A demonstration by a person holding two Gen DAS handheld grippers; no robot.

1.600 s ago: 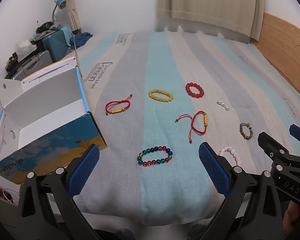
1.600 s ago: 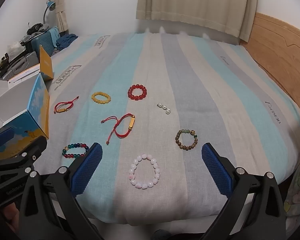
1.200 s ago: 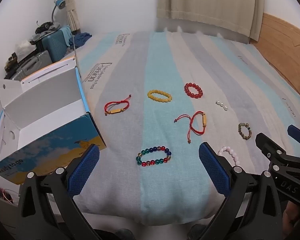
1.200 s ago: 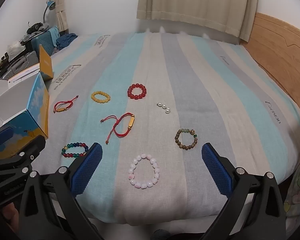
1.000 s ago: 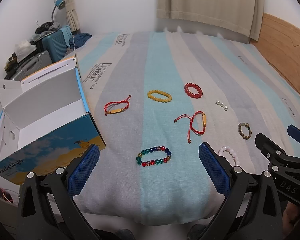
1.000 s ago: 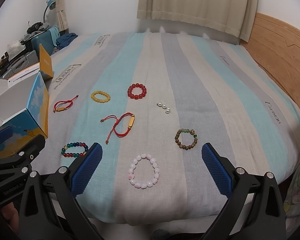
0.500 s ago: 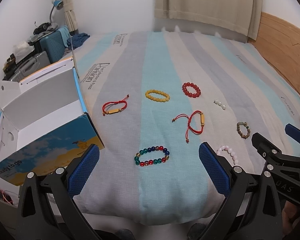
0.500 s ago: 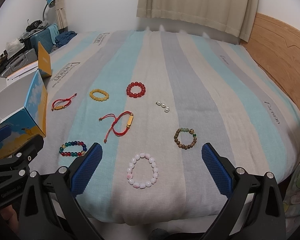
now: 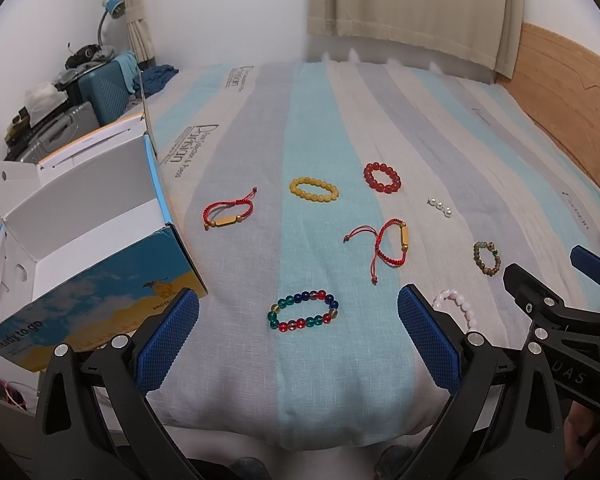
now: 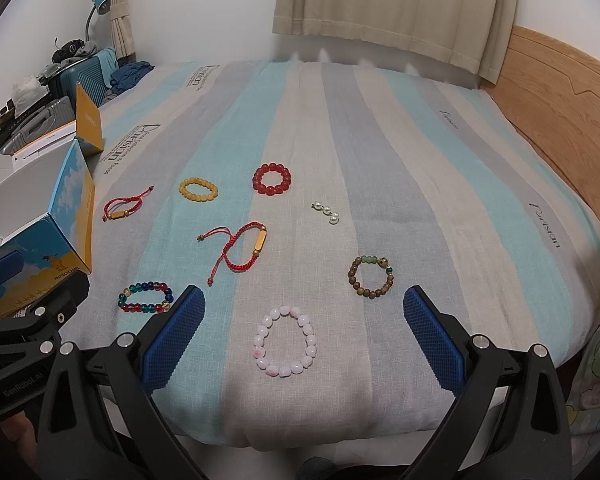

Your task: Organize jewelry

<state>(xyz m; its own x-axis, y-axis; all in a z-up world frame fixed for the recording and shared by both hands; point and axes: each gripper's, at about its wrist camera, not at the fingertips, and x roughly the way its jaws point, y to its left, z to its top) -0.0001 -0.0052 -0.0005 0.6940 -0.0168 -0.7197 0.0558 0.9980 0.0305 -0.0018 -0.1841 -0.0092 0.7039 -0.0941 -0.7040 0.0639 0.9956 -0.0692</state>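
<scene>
Several bracelets lie spread on a striped bedspread (image 9: 320,128). A multicolour glass-bead bracelet (image 9: 302,312) lies just ahead of my left gripper (image 9: 298,340), which is open and holds nothing. A pink bead bracelet (image 10: 285,341) lies between the fingers of my open right gripper (image 10: 304,340), near the bed's front edge. Farther out lie a brown wooden bracelet (image 10: 371,277), a red cord bracelet with a gold bar (image 10: 240,250), a smaller red cord bracelet (image 9: 228,214), a yellow bead bracelet (image 9: 314,189), a red bead bracelet (image 9: 381,177) and a short pearl strand (image 10: 326,212).
An open white cardboard box with a blue printed outside (image 9: 88,236) stands at the bed's left edge, its flaps up. Suitcases and clutter (image 9: 88,92) sit beyond it by the wall. A wooden headboard (image 10: 560,108) runs along the right. Curtains (image 10: 392,4) hang behind.
Both grippers have drifted slightly back and up, so the bracelets sit a touch farther away in view. Both stay open. Nothing on the bed has moved.
</scene>
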